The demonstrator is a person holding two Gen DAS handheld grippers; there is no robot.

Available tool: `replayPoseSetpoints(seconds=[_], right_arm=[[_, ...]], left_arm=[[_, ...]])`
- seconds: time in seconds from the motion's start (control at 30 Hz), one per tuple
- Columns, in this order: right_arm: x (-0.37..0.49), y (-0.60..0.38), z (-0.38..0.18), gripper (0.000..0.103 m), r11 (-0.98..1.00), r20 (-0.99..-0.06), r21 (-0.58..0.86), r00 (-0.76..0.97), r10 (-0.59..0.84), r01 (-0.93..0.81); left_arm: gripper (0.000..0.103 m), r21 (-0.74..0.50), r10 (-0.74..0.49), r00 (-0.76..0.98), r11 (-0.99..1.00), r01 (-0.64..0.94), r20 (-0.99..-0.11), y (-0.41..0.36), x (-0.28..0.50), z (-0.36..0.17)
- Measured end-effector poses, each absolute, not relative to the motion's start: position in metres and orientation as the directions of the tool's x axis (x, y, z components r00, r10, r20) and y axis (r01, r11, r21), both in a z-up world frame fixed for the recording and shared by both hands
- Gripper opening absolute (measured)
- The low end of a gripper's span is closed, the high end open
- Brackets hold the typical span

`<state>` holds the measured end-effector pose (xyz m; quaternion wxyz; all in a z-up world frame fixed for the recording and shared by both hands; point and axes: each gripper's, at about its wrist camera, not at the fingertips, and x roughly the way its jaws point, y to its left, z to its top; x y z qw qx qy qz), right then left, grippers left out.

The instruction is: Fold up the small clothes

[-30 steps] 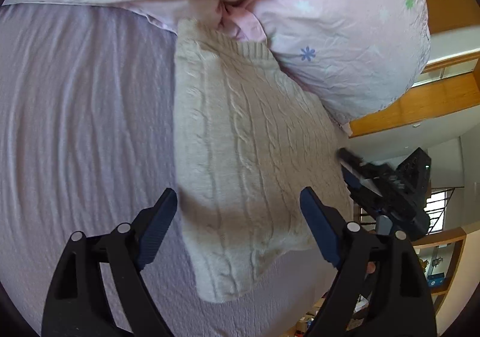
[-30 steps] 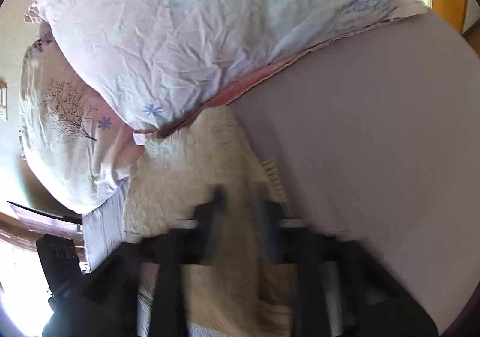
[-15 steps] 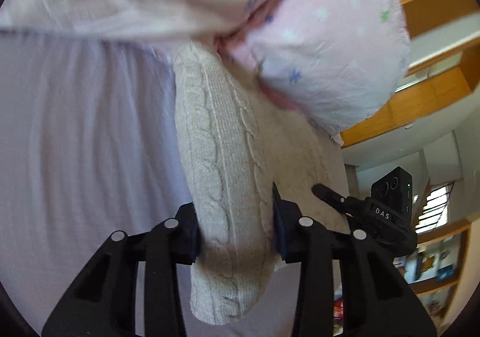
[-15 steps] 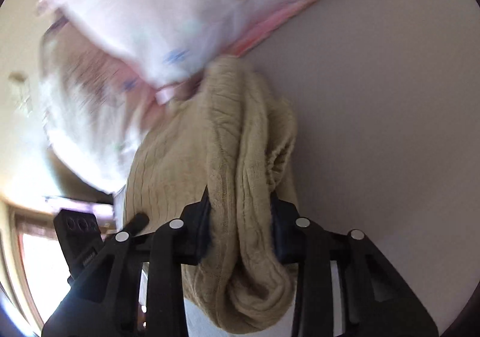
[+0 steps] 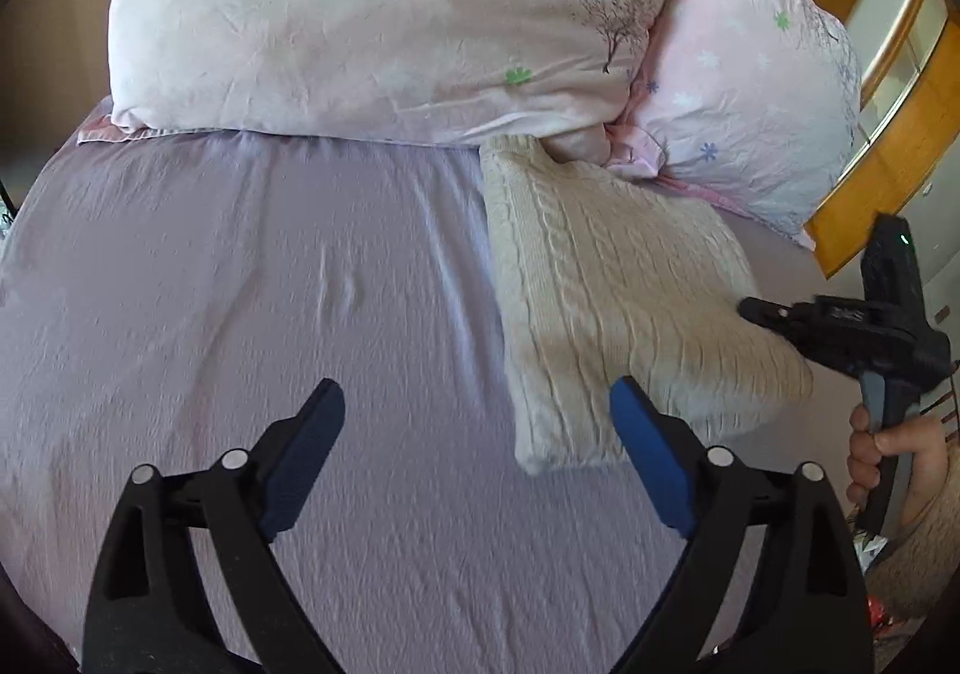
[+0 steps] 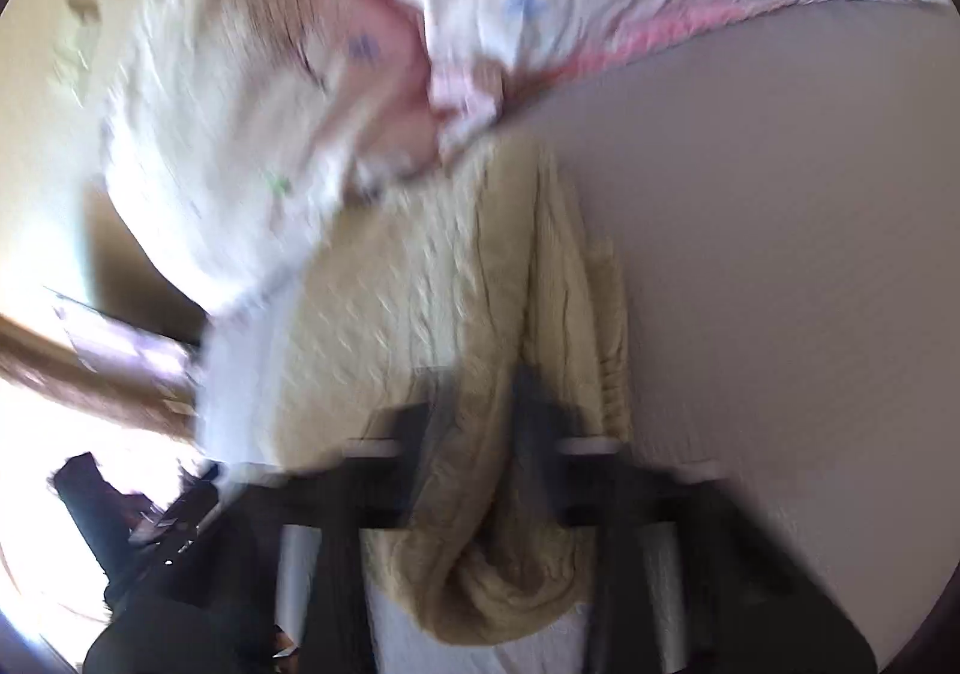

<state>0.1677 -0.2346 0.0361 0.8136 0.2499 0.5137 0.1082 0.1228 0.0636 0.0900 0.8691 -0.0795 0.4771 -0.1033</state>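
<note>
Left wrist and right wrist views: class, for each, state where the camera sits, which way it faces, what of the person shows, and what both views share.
Left wrist: on the left gripper, facing the pillows across the bed sheet; jaws open, right hand visible.
Right wrist: on the right gripper, blurred, jaws pinching the sweater.
Shared: sweater, pillows, sheet.

Cable-knit wool sweater [image 5: 606,290] — chunky, matt; bedsheet [image 5: 240,284] — thin wrinkled cloth; pillow [image 5: 390,8] — crinkled cotton.
</note>
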Motion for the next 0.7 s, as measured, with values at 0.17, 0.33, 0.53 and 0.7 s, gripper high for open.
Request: replayPoseSetpoints(seconds=[0.17, 0.33, 0.53, 0.7], right_arm=[[0.173, -0.259, 0.026, 0.01, 0.815, -0.792, 0.526, 0.488, 0.366, 0.244], [0.143, -0.249, 0.061, 0.024, 0.862, -0.786, 0.464, 0.543, 0.295, 0.205], [0.06, -0.23, 0.083, 0.099, 0.959, -0.783, 0.25, 0.61, 0.12, 0.132], [0.031, -0.202, 0.036, 0.102, 0.99, -0.857, 0.087, 0.516, 0.016, 0.114]], left_arm=[[0.101, -0.111, -0.142, 0.527, 0.99, 0.089, -0.838, 0.043, 0.101, 0.081], [0.101, -0.061, -0.118, 0.478, 0.989, 0.134, -0.87, 0.029, 0.087, 0.061], [0.101, -0.126, -0.144, 0.425, 0.99, 0.069, -0.894, 0.026, 0.079, 0.037], [0.101, -0.143, -0.16, 0.418, 0.987, 0.072, -0.894, 0.01, 0.068, 0.027]])
